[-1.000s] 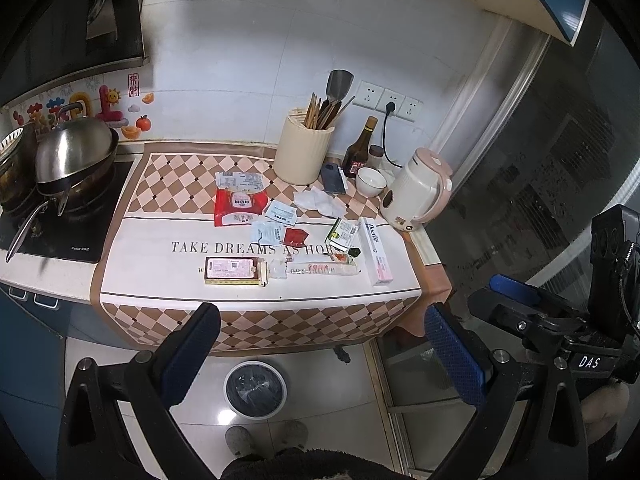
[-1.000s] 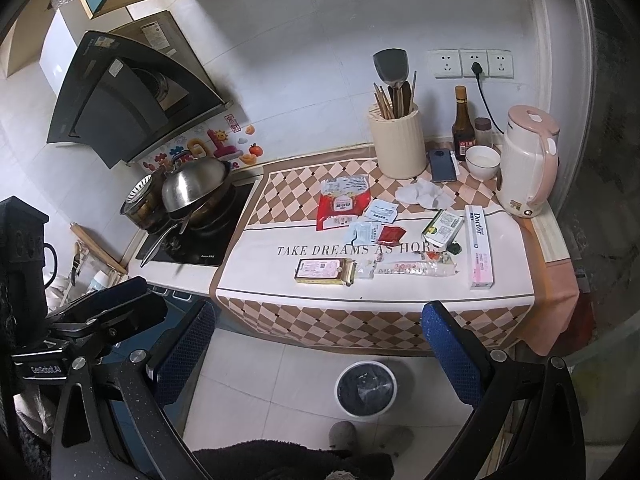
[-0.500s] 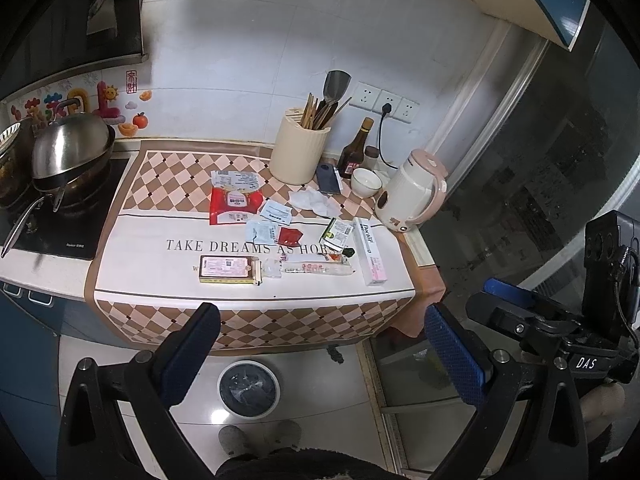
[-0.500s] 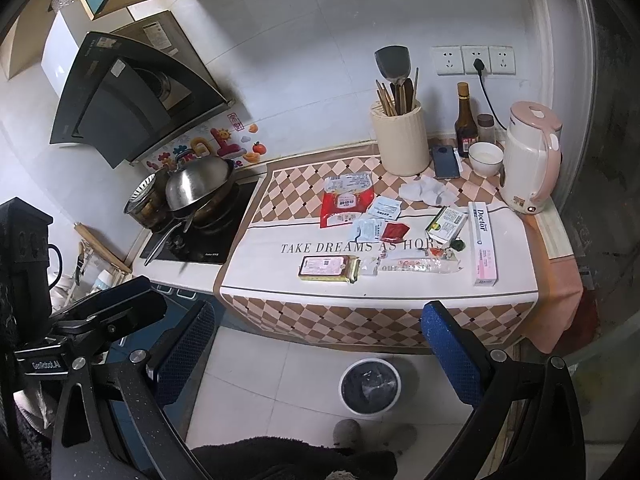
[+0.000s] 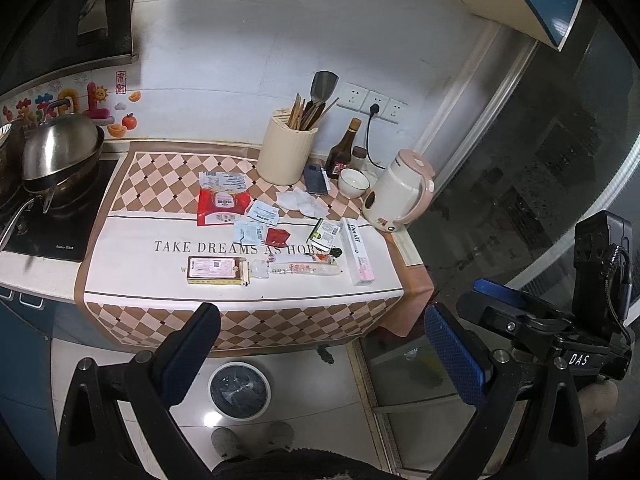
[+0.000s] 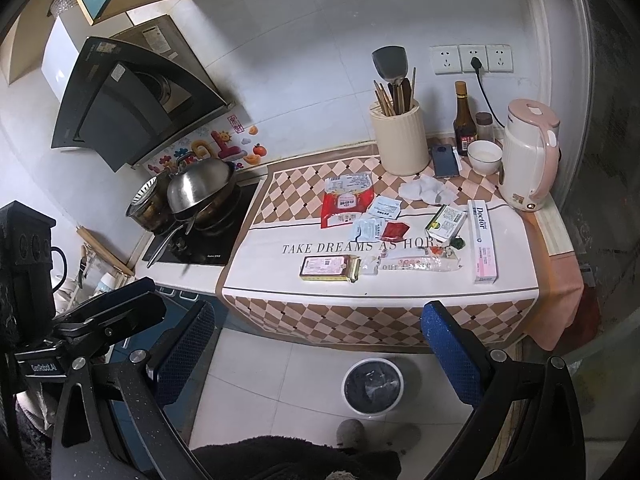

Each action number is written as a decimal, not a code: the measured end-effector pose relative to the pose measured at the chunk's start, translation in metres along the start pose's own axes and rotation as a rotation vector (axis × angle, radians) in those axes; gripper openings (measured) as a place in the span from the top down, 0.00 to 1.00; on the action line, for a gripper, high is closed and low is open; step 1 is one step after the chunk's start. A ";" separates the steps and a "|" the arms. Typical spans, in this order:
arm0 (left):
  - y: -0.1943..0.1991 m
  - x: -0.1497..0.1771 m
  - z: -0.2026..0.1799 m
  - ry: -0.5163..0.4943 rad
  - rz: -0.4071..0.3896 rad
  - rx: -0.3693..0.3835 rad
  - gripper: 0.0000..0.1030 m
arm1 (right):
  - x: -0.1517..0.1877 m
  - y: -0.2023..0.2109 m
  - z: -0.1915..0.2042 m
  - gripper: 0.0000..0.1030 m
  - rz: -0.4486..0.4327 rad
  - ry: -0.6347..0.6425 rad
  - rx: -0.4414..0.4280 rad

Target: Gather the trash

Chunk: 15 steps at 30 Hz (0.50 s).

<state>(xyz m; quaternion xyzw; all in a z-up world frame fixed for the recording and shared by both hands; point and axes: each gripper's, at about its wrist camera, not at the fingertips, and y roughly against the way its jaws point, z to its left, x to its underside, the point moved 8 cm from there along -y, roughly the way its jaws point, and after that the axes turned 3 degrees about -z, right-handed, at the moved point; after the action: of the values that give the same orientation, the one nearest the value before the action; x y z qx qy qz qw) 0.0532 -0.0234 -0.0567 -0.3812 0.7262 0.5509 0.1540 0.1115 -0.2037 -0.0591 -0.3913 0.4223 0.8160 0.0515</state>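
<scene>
On the cloth-covered counter the trash is spread left to right — a yellow packet, a red wrapper, crumpled tissue, a pink box. A bin stands on the floor below. Left gripper and right gripper are held spread wide, empty — well short of the counter.

Home kitchen, range hood, stovetop wok, kettle

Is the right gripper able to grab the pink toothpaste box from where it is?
Probably not yet. The right gripper hangs open out in front of the counter, well short of the toothpaste box. Nothing blocks the way though: the box lies flat near the cloth's front edge, so moving forward should do it.
</scene>
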 end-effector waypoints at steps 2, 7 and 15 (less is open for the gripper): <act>-0.001 -0.001 0.000 -0.001 0.002 0.004 0.00 | 0.000 0.000 -0.001 0.00 0.000 -0.001 -0.003; -0.002 -0.001 0.000 -0.003 0.003 0.015 0.00 | 0.000 -0.001 -0.001 0.00 0.000 0.000 -0.002; -0.004 -0.002 0.004 -0.002 0.009 0.028 0.00 | 0.001 -0.001 -0.001 0.00 0.001 -0.001 -0.001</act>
<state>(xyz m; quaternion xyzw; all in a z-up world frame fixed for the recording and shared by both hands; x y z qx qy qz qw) 0.0566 -0.0192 -0.0601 -0.3753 0.7354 0.5417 0.1576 0.1120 -0.2043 -0.0610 -0.3907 0.4218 0.8166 0.0512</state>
